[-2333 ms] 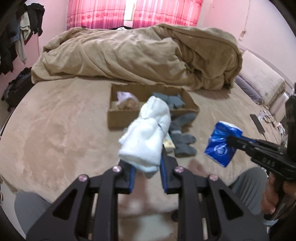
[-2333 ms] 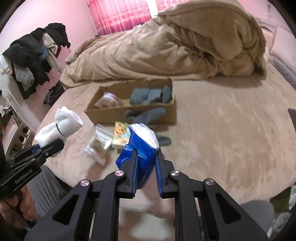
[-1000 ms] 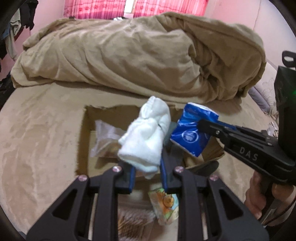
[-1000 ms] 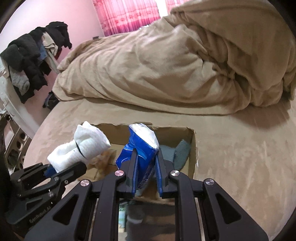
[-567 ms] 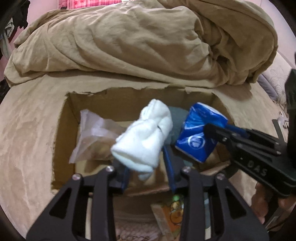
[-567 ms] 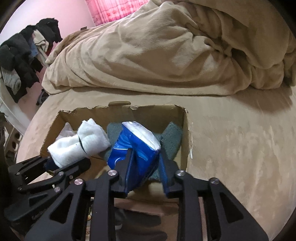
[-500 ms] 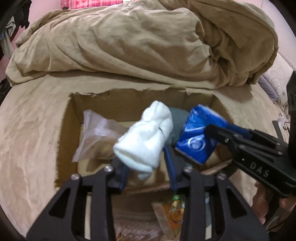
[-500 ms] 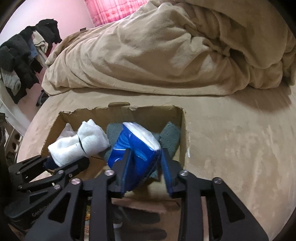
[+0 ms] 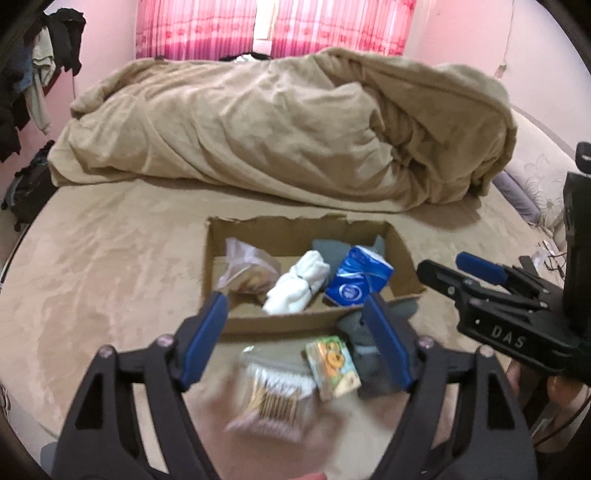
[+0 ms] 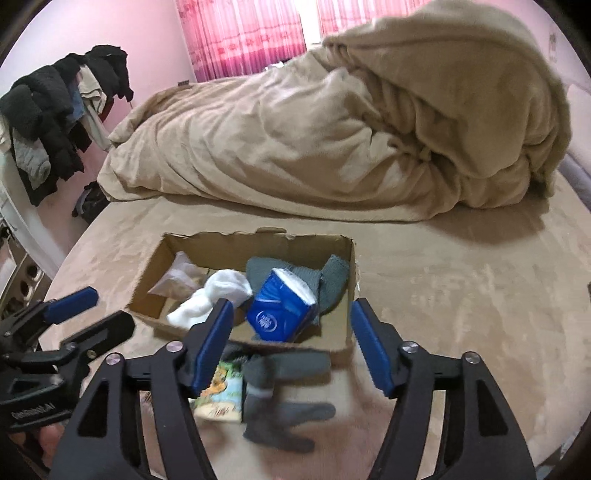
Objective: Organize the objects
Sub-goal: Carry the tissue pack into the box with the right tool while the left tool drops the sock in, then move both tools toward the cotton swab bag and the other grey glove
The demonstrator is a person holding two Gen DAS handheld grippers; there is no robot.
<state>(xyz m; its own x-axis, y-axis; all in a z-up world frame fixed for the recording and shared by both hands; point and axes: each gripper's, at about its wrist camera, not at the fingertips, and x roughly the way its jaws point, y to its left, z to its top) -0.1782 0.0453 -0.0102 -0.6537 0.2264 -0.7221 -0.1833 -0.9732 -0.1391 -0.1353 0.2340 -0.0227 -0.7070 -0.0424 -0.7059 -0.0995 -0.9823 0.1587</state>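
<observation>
A: Cardboard, torn along its far rim: the box (image 9: 400, 258) sits on the tan bed (image 9: 110, 258), in front of the heaped beige duvet (image 9: 277, 122).

B: What lies in it?

A: A white rolled sock bundle (image 9: 299, 286) leans near the middle. Just to its right, touching it, stands a blue tissue pack (image 9: 358, 280). Behind those two lie grey socks (image 10: 328, 280), and at the left end a clear plastic bag (image 9: 245, 269) rests against the wall.

B: And the tools?

A: The left tool (image 9: 295, 339) has its blue pads spread wide, with nothing between them; it hangs above the near side of the box. The right tool (image 10: 291, 339) is spread wide as well and carries nothing. Each shows at the edge of the other's view, with a bare hand under it.

B: Anything outside the box?

A: Yes, on the bed just before its near wall. A small snack packet (image 9: 332, 365) with orange print lies beside a blurred clear packet of brown sticks (image 9: 275, 398). To the right, dark grey socks (image 10: 280, 406) sprawl loose, one resting against the box front.

B: The room behind?

A: Pink curtains (image 9: 273, 29) hang at the window, the walls are pink, and dark clothes (image 10: 62, 110) hang in a pile at the left.
</observation>
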